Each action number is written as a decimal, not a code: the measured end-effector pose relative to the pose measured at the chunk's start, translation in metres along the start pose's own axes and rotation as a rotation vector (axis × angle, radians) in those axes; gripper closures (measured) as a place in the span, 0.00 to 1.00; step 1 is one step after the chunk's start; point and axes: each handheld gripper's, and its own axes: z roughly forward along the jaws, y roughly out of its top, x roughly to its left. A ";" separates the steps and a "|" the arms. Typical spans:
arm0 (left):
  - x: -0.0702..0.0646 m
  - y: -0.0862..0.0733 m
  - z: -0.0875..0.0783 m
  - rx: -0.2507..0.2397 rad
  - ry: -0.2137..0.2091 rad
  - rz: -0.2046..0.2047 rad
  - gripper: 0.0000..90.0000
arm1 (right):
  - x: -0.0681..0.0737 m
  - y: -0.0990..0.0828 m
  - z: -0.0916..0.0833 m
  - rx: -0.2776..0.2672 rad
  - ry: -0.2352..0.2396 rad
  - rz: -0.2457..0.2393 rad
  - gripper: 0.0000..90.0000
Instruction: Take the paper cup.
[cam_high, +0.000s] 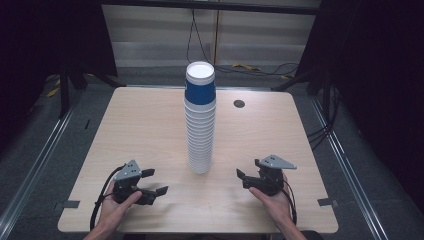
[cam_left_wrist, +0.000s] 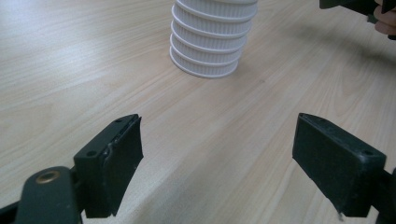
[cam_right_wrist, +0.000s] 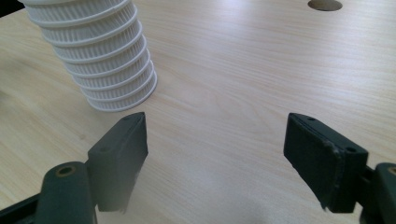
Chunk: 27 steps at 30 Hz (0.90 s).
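Note:
A tall stack of upturned white paper cups (cam_high: 200, 125) stands in the middle of the wooden table (cam_high: 140, 125), its topmost cup blue-walled. My left gripper (cam_high: 154, 182) rests near the front edge, left of the stack, open with nothing between its jaws. Across from it, right of the stack, my right gripper (cam_high: 243, 178) is also open and empty. The stack's ribbed base (cam_left_wrist: 205, 51) lies ahead of the left gripper (cam_left_wrist: 217, 154). In the right gripper view the same base (cam_right_wrist: 112, 74) sits up and to the left of the right gripper (cam_right_wrist: 217, 149).
A round cable hole (cam_high: 239, 103) sits in the tabletop at the back right. Cables (cam_high: 200, 45) trail on the floor behind the table. Dark curtains (cam_high: 380, 75) and metal floor rails (cam_high: 35, 165) flank both sides.

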 end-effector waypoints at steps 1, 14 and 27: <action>0.000 0.000 0.000 0.000 0.000 0.000 0.18 | 0.000 0.000 0.000 0.000 0.000 0.000 0.24; 0.001 0.002 -0.002 -0.004 -0.007 -0.016 0.17 | 0.015 0.008 -0.002 0.018 0.078 -0.071 0.19; 0.005 0.001 0.004 0.011 -0.028 -0.013 0.17 | 0.018 0.035 -0.007 -0.019 0.133 -0.100 0.17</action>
